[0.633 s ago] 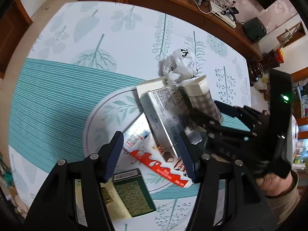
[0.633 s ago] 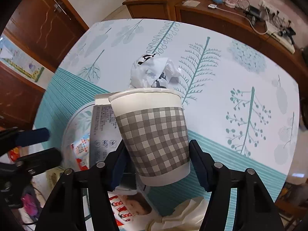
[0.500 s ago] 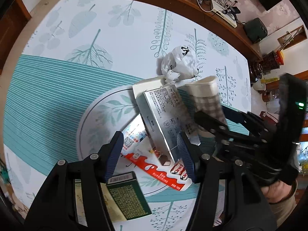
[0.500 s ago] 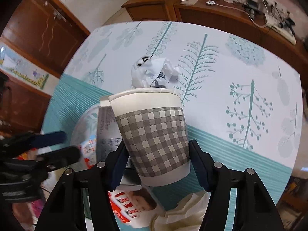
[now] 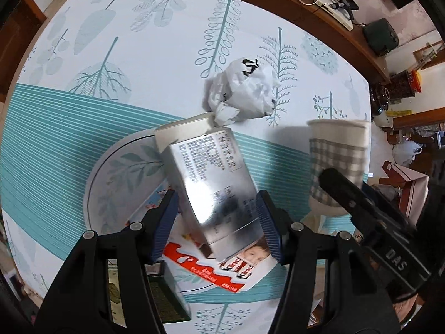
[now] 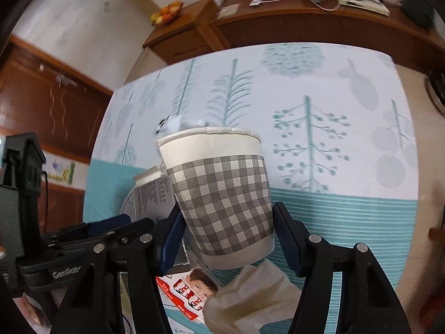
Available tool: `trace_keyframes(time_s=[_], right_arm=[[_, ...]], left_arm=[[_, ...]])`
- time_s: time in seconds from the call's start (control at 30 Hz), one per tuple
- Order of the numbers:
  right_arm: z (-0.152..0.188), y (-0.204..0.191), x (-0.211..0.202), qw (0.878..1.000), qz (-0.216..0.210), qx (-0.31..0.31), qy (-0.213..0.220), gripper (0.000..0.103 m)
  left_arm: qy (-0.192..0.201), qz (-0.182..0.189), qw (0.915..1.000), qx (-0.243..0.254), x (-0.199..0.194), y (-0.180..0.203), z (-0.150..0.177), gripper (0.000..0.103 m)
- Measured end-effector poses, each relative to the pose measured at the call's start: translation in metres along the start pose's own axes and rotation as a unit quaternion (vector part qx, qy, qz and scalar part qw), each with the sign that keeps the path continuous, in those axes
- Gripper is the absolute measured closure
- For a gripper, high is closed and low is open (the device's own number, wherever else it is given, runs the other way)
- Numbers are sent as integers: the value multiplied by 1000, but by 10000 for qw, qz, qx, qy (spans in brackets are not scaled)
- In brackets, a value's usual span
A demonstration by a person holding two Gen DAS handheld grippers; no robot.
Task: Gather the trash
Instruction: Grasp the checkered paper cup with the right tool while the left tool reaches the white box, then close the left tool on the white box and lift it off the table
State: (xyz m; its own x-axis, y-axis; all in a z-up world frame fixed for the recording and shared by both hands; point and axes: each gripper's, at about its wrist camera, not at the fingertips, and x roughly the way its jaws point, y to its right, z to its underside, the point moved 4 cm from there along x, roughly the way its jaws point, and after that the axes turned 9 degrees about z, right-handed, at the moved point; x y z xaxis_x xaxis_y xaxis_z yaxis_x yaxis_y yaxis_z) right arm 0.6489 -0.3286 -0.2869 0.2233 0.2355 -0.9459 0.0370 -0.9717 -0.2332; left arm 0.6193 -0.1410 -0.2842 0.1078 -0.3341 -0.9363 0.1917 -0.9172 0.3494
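Note:
My left gripper (image 5: 218, 225) is shut on a silver printed carton (image 5: 211, 178), which it holds tilted above a leaf-patterned plate (image 5: 116, 172). A grey-checked paper cup (image 6: 219, 189) stands upright in my right gripper (image 6: 225, 239), whose pads press on its lower sides. The cup is clear of the table, and the left wrist view shows it (image 5: 336, 161) to the right of the carton. A crumpled white plastic bag (image 5: 244, 91) lies on the tablecloth beyond the plate. Below the carton lies a red and white Kinder wrapper (image 5: 211, 272).
A white container (image 5: 180, 133) sits just behind the carton. A dark green box (image 5: 164, 300) lies under my left fingers, and a crumpled tissue (image 6: 250, 297) under the cup. A wooden sideboard (image 6: 306, 27) with cables runs along the table's far edge.
The right gripper has carried the cup up and to the right, away from the carton. The left gripper has lifted the silver carton off the plate. The right view now tilts up toward the wall.

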Motion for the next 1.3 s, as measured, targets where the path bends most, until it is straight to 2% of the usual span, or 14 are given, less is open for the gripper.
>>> trace_keyframes(time_s=[0.23,0.47,0.73,0.87,1.13,1.2,1.23,1.27,1.3], right_arm=[[5,28,-4,9995,-38,296,42,41],[13,39,-4,9994,-56,335,5,41],[14,34,1,9998,-96,175,-8,41],[14,34,5,9998,-97,155,-25,41],[17,34,13,9998,-74,159,-87,41],[19,35,13,9998,-64,166,-96,41],[19,36,13,9998,-62,173,-97,41],[20,36,13,9998,-64,174,-96,41],[20,36,13,9998,-61,170,-90,41]], left_arm=[[-116,-490,9987,118,17,21,-3,48],[-251,-687,9971,-231,35,23,-6,48],[-10,-408,9967,-698,33,18,-17,46],[107,-146,9955,-932,29,10,-20,46],[360,266,9926,-1129,35,4,-19,46],[440,250,9931,-1055,33,1,-19,57],[493,237,9935,-1003,32,-2,-22,68],[519,264,9940,-930,27,0,-23,88],[504,289,9943,-899,26,-1,-22,96]])
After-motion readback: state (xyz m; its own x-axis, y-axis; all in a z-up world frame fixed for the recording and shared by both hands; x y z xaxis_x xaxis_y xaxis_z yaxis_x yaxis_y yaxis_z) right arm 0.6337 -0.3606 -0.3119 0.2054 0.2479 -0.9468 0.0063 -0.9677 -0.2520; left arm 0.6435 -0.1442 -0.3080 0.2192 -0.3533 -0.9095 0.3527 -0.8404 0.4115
